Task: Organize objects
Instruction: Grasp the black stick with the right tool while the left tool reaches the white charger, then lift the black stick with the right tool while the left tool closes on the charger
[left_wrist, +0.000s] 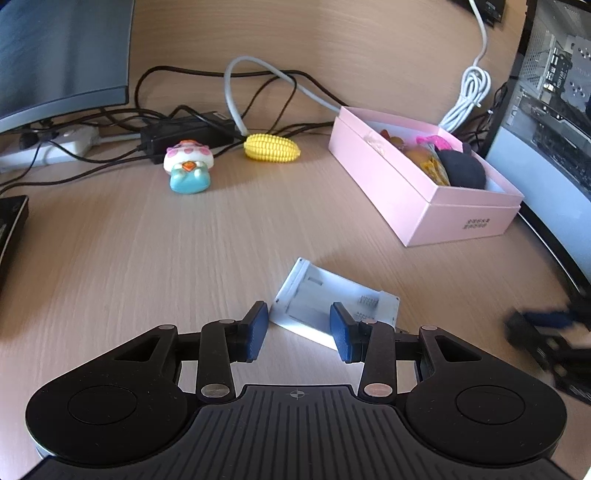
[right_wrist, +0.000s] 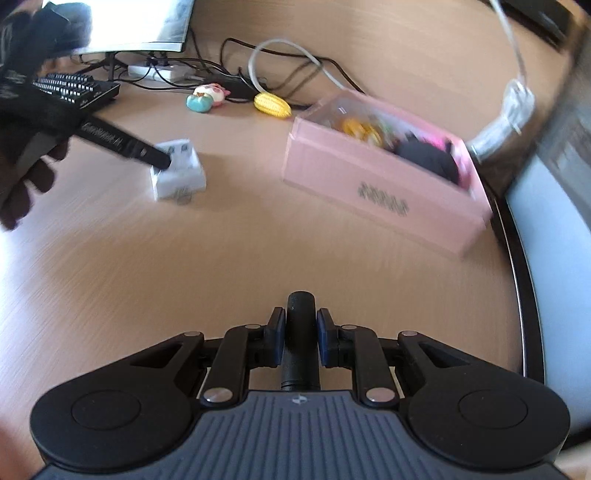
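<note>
The pink box (left_wrist: 424, 192) is sitting open on the wooden surface (left_wrist: 147, 258), holding a black plush (left_wrist: 463, 168), a pink item and yellow-orange toys. The left hand-held gripper (left_wrist: 299, 328) is hovering with fingers spread wide over a white plastic piece (left_wrist: 314, 295). The right hand-held gripper (right_wrist: 301, 341) is clamping a black cylinder (right_wrist: 301, 332). A toy corn (left_wrist: 271, 147) and a mushroom figurine (left_wrist: 188, 166) are lying outside the box.

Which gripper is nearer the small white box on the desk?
Left. The left gripper is open right at the white box; the right gripper, shut on a black cylinder, sits well back.
</note>
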